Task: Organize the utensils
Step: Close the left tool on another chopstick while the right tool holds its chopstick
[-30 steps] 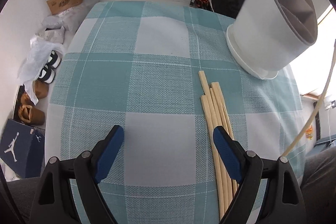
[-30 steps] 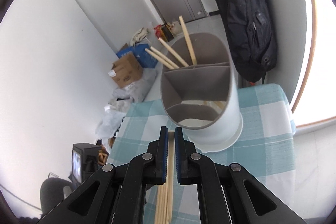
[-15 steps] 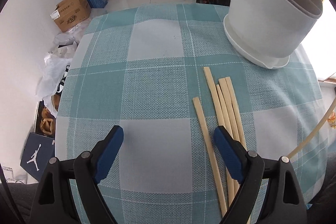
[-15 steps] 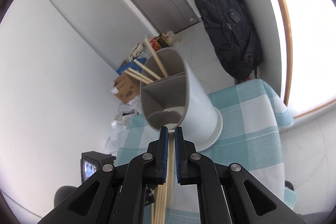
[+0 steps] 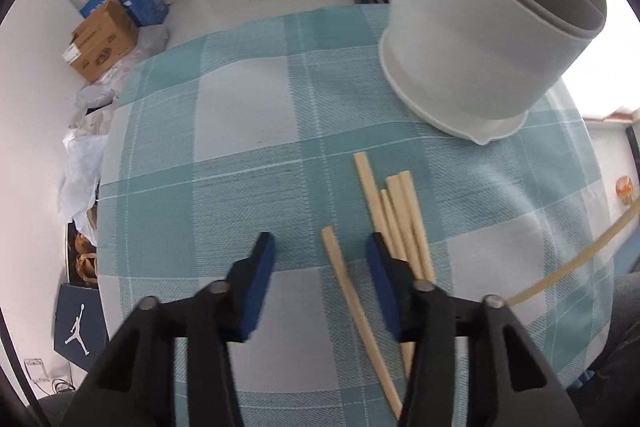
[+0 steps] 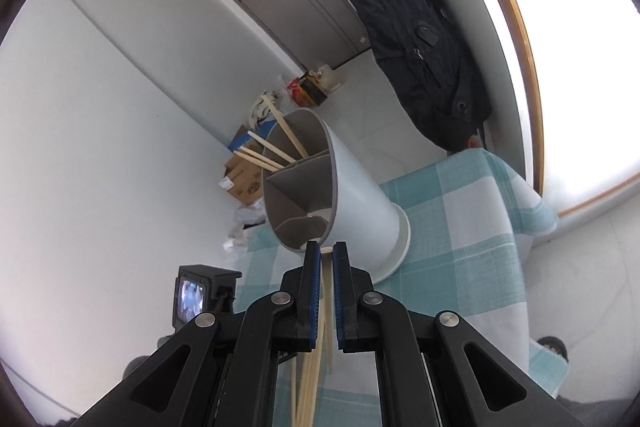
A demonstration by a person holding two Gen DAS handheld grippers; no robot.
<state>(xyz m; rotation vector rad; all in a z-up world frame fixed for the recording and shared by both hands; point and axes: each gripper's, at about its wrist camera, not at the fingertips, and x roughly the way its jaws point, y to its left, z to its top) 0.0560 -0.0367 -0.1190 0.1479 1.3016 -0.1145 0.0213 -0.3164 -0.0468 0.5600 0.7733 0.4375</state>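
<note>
The left gripper, jaws spread, straddles one loose stick on the table beside four more partly hidden by its finger, while the right gripper pinches a chopstick, tip obscured, at the rim of the holder, whose far compartment holds three sticks.

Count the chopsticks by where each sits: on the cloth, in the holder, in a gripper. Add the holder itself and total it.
Chopsticks lying on the cloth: 5
Chopsticks standing in the holder: 3
Chopstick clamped in the jaws of the right gripper: 1
Holder: 1
Total: 10
</note>
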